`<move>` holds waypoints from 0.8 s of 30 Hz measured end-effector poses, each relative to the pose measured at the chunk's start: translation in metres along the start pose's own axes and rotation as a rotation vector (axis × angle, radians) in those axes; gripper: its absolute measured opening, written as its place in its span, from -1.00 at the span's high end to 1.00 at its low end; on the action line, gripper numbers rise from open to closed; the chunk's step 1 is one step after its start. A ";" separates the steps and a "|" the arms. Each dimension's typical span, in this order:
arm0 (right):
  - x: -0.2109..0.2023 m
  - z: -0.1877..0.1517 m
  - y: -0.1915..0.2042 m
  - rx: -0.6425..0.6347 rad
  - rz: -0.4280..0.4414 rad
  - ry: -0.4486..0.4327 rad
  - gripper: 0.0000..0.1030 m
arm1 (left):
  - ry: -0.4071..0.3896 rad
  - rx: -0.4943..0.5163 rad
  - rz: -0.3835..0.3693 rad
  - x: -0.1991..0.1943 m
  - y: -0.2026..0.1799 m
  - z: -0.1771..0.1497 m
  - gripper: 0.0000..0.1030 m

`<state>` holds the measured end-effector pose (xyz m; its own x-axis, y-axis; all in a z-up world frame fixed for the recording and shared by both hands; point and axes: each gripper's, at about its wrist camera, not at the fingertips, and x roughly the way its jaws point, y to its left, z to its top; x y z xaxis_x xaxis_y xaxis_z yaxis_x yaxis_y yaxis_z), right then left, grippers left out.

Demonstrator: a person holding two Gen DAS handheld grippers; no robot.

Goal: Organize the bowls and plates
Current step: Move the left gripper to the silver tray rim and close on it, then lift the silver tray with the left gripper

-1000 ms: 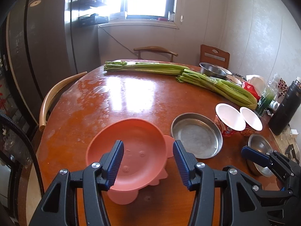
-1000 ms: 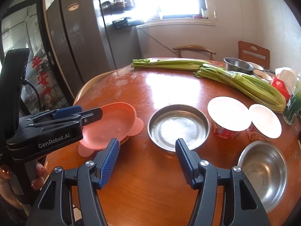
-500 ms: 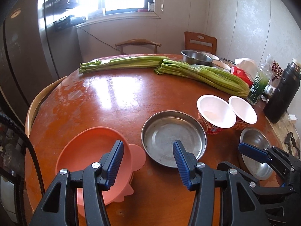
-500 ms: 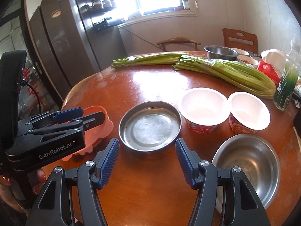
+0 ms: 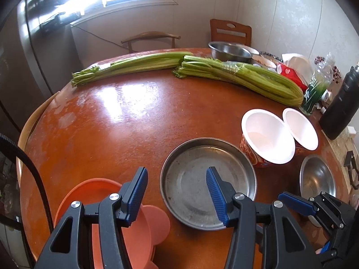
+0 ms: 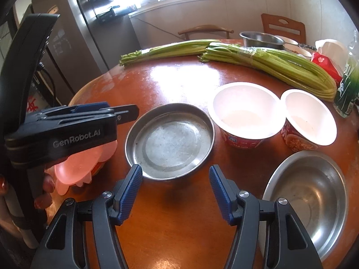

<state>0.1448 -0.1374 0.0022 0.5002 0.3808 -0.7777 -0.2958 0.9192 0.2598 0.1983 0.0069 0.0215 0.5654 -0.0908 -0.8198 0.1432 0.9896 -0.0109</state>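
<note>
A shallow steel plate (image 5: 208, 183) sits on the round red-brown table (image 5: 125, 121); it also shows in the right wrist view (image 6: 170, 141). A pink plastic bowl with ears (image 5: 98, 201) lies at the near left, partly under my left gripper; in the right wrist view the bowl (image 6: 83, 163) is partly hidden by it. My left gripper (image 5: 177, 188) is open and empty over the steel plate's left rim. My right gripper (image 6: 176, 186) is open and empty, just in front of the plate. A steel bowl (image 6: 307, 197) sits at the near right.
Two white instant-noodle cups (image 6: 244, 112) (image 6: 307, 116) stand right of the plate. Two celery bundles (image 5: 242, 76) (image 5: 130, 65) lie across the far side. A steel bowl (image 5: 228, 50), a green bottle (image 5: 316, 89) and a black flask (image 5: 341, 109) stand at the far right. Chairs ring the table.
Both grippers have swung right, from the pink bowl toward the steel plate. The left gripper went from over the pink bowl to over the plate's left rim. Jaws stay open.
</note>
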 end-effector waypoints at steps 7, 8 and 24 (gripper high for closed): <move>0.014 0.002 0.000 0.030 -0.004 0.035 -0.24 | 0.044 0.047 -0.012 0.022 -0.001 0.015 -0.05; 0.016 0.003 0.000 0.030 -0.009 0.037 -0.24 | 0.056 0.052 -0.011 0.026 0.000 0.016 -0.05; 0.043 0.004 0.010 0.025 -0.086 0.097 -0.25 | 0.165 0.067 -0.005 0.072 0.000 0.016 -0.05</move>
<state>0.1667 -0.1109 -0.0263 0.4412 0.2897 -0.8493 -0.2344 0.9508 0.2025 0.2517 -0.0018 -0.0285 0.4239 -0.0707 -0.9029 0.2029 0.9790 0.0186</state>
